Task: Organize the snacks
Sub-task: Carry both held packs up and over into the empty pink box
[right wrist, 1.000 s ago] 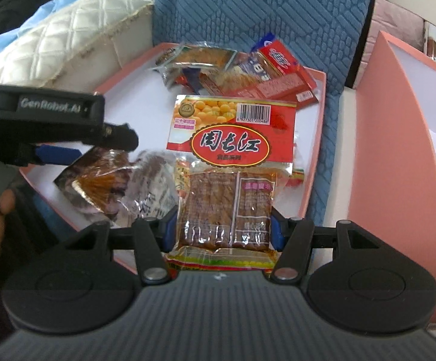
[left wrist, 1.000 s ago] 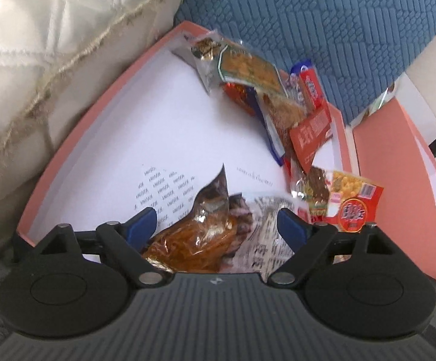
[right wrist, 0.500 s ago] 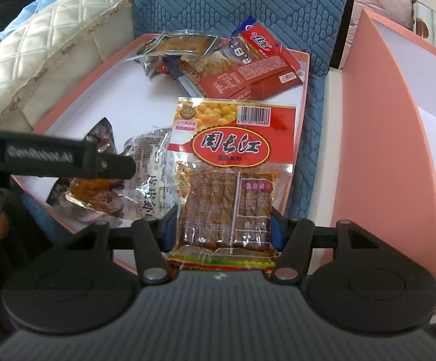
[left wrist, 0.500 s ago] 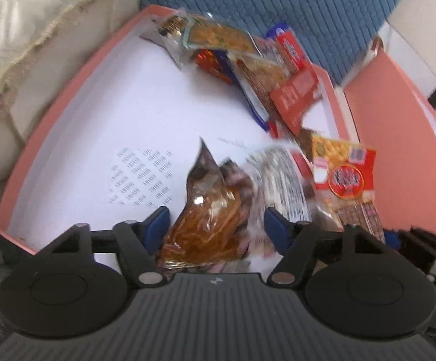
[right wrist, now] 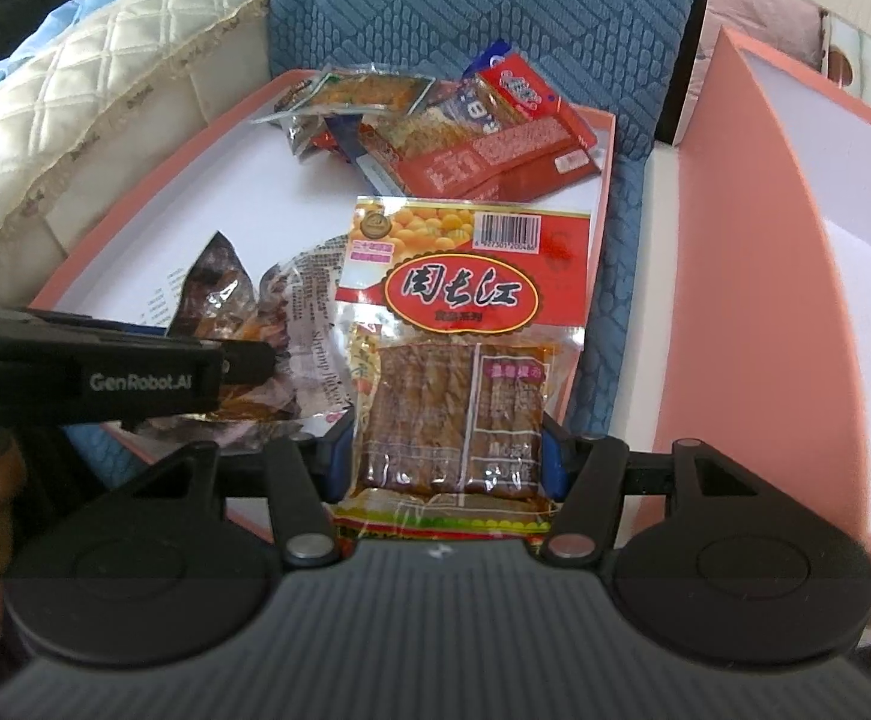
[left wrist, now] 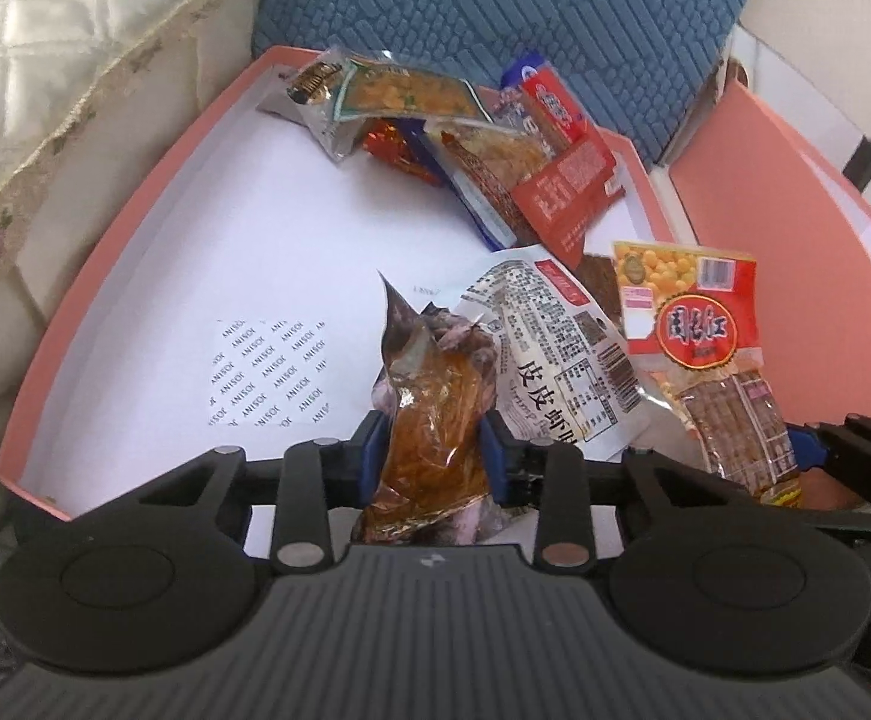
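Left tool (left wrist: 429,450) was wide open a second ago — jaws now closing on brown crinkled snack pack (left wrist: 435,432) at near edge of pink tray (left wrist: 135,210). Right tool (right wrist: 444,456) stayed clamped on red tofu pack (right wrist: 465,324) — both ready for lifting, probably.

Both views bright, diffuse daylight; shadows soft. White tray floor (left wrist: 267,228) slightly washed out. Specular glare on the clear snack wrappers (left wrist: 435,414). Strong fisheye bending at edges; blue cushion (right wrist: 477,6) pattern curves. Mild softness and darkening toward the corners.
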Motion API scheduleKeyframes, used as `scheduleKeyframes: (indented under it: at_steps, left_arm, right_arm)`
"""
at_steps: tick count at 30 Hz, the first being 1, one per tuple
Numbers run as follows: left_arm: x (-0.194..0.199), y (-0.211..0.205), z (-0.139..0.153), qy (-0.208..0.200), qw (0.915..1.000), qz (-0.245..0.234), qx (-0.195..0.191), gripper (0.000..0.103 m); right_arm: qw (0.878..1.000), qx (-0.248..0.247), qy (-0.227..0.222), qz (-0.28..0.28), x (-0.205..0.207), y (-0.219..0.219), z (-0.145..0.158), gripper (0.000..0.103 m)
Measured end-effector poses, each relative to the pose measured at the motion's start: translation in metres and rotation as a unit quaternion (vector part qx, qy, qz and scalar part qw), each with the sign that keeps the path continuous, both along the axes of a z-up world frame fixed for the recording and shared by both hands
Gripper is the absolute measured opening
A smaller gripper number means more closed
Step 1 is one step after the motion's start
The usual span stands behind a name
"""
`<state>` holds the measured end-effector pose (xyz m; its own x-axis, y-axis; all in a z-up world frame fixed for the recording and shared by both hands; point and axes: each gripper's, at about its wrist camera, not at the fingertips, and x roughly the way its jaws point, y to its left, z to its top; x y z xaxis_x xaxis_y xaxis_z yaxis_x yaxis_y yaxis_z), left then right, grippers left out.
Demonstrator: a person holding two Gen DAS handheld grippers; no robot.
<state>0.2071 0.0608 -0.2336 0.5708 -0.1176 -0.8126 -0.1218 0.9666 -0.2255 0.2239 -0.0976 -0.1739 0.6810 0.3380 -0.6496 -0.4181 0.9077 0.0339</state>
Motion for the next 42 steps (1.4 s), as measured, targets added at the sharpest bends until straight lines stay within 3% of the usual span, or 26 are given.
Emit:
scheduleKeyframes:
  at_steps: [10, 19, 28, 42]
  left_arm:
    - [-0.014, 0.019, 0.028, -0.036, 0.9964, 0.056, -0.051, 0.036]
    - [-0.025, 0.02, 0.067, -0.068, 0.9924, 0.086, -0.057, 0.036]
    - [-0.026, 0.007, 0.11, -0.097, 0.9896, 0.083, -0.066, 0.036]
    - [-0.009, -0.047, 0.178, -0.147, 0.9858, 0.043, -0.069, 0.036]
  right_arm:
    - [0.999, 0.01, -0.038, -0.01, -0.008, -0.007, 0.031, 0.06]
    - [0.997, 0.048, -0.064, -0.02, -0.018, -0.033, 0.07, 0.06]
    - [0.994, 0.064, -0.09, -0.019, -0.027, -0.051, 0.101, 0.06]
    - [0.987, 0.084, -0.127, -0.049, -0.036, -0.106, 0.142, 0.06]
